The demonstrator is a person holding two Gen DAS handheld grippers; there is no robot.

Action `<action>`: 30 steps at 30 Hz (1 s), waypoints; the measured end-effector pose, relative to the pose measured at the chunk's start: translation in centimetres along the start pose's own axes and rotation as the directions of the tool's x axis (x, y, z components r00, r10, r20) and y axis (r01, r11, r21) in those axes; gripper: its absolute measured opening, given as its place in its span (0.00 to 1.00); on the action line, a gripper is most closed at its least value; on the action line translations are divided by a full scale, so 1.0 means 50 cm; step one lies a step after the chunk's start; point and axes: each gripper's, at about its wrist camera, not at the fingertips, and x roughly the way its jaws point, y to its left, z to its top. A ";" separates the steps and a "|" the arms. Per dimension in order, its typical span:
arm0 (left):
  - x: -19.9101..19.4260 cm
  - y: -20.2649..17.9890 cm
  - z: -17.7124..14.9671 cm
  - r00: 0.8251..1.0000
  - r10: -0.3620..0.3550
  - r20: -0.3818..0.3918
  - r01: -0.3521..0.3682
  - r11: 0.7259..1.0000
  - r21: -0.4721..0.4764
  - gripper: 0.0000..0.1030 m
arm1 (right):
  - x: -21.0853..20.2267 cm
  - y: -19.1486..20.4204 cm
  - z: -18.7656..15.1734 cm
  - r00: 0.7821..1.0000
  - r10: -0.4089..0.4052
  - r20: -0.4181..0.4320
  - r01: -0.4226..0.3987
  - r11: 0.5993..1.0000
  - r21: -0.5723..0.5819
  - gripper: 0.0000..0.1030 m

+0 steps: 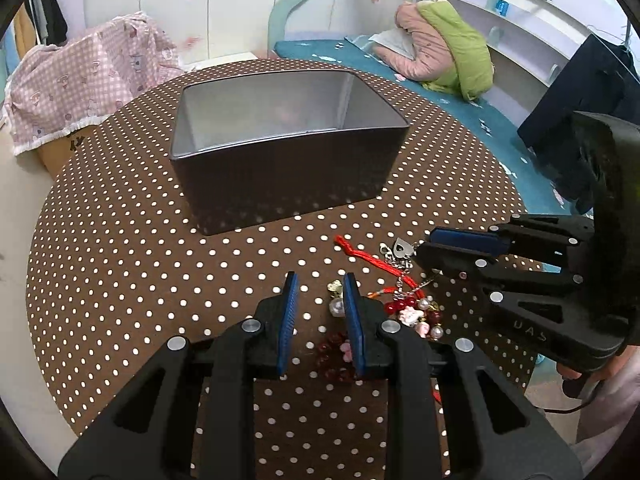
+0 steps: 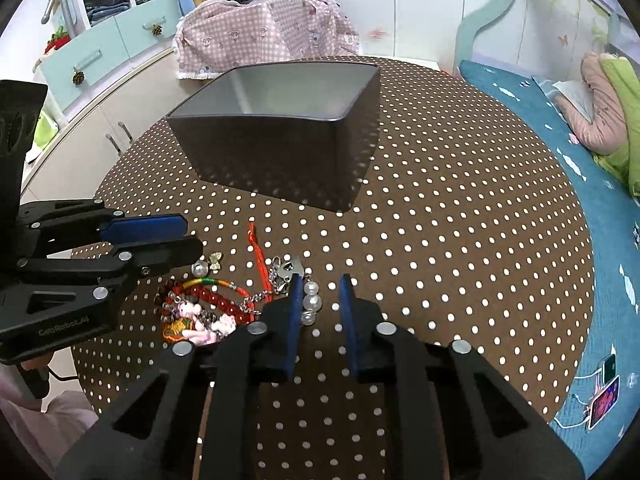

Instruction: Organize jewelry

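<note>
Now the left hand-held gripper (image 1: 320,300) points down at the spotted surface (image 1: 120,280). Its two blue fingers (image 1: 289,312) stand a little way apart. They hold nothing. One white pearl (image 1: 337,307) and a small gold charm (image 1: 334,287) lie in the gap, close by the right-side finger. I cannot tell if that finger touches them.

The right hand-held gripper (image 2: 322,300) also points down, and its fingers are a little apart too. It holds nothing. A short row of white pearls (image 2: 312,300) lies in its gap, right next to the left-side finger. Seen from the left wrist, its tip sits just beside a silver heart charm (image 1: 400,249).

The jewelry pile (image 1: 404,304) lies on the surface between the two grippers. It has red beads, pink charms, a silver chain and a red cord (image 1: 360,254), all mixed up. The cord pokes out toward the dark tin box (image 1: 288,168). The box stands open farther back on the surface, apart from the pile and from both grippers.
</note>
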 end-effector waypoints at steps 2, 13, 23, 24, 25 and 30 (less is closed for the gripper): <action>0.000 -0.004 -0.004 1.000 -0.004 -0.004 0.004 1.000 0.010 0.23 | -0.001 -0.004 -0.003 1.000 -0.006 0.001 0.006 1.000 0.006 0.10; 0.022 -0.008 -0.005 0.998 0.025 -0.066 -0.023 0.999 0.032 0.11 | -0.009 -0.017 -0.011 1.000 -0.008 0.014 0.007 0.999 0.037 0.08; 0.018 0.002 0.003 0.999 0.013 -0.051 -0.012 1.000 0.010 0.10 | -0.054 -0.044 0.017 0.997 -0.008 0.081 0.002 0.997 0.076 0.08; 0.014 0.005 0.006 0.999 0.010 -0.045 -0.010 1.000 0.007 0.10 | -0.061 -0.046 0.023 0.996 -0.015 0.091 0.008 0.997 0.076 0.08; 0.010 0.009 0.010 0.999 0.012 -0.037 -0.012 1.000 0.007 0.10 | -0.068 -0.048 0.028 0.995 -0.018 0.101 0.011 0.997 0.075 0.08; -0.015 0.020 0.027 1.000 0.009 0.010 -0.009 1.000 0.000 0.10 | -0.101 -0.052 0.060 0.986 -0.025 0.165 0.014 0.998 0.068 0.08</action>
